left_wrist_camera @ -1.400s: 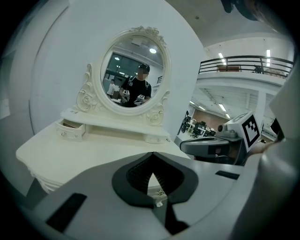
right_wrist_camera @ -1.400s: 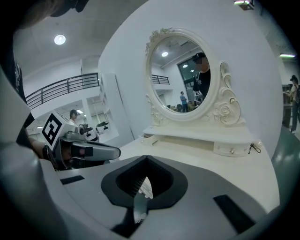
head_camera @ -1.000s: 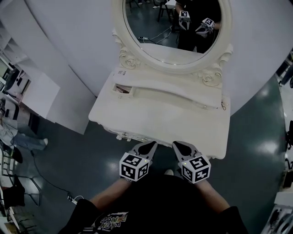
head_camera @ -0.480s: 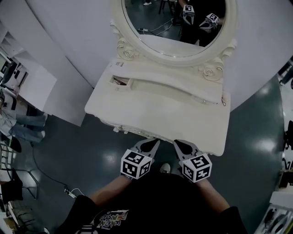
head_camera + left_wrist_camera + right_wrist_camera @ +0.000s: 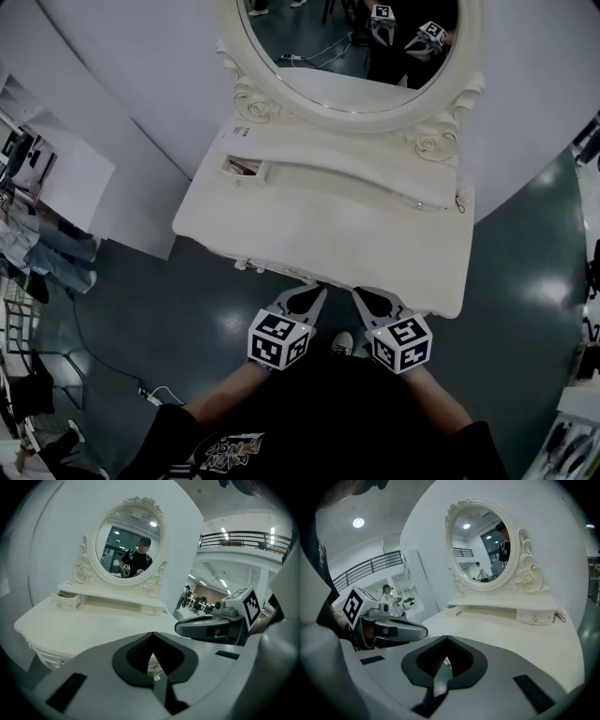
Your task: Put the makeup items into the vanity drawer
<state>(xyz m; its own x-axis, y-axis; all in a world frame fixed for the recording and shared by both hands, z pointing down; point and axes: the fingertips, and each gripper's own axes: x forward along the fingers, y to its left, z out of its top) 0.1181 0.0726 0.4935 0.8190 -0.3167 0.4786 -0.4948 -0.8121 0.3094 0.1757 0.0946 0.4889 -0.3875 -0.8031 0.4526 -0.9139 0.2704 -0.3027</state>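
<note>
Seen from above, a white carved vanity [image 5: 319,234] stands on a dark glossy floor [image 5: 187,309], with an oval mirror [image 5: 347,47] at its 12 o'clock edge.

At about 10 o'clock on the tabletop, the small vanity drawer [image 5: 246,169] on the left of the raised shelf is pulled partly open. Something brownish shows inside it, too small to identify.

At 6 o'clock, just past the vanity's near edge, the left gripper [image 5: 307,294] points toward the mirror. Its jaws are pressed together with nothing between them, and the left gripper view shows the pads meeting at the tip [image 5: 152,637].

Just beside it, at its 3 o'clock, the right gripper [image 5: 364,296] points the same way. Its jaws are also closed on nothing, as the right gripper view [image 5: 446,641] shows. The two grippers sit side by side without touching.

At about 2 o'clock on the tabletop, the matching closed drawer [image 5: 427,199] sits on the right of the shelf, with a small pull hanging at its right end.

The mirror reflects the person holding both grippers.
</note>
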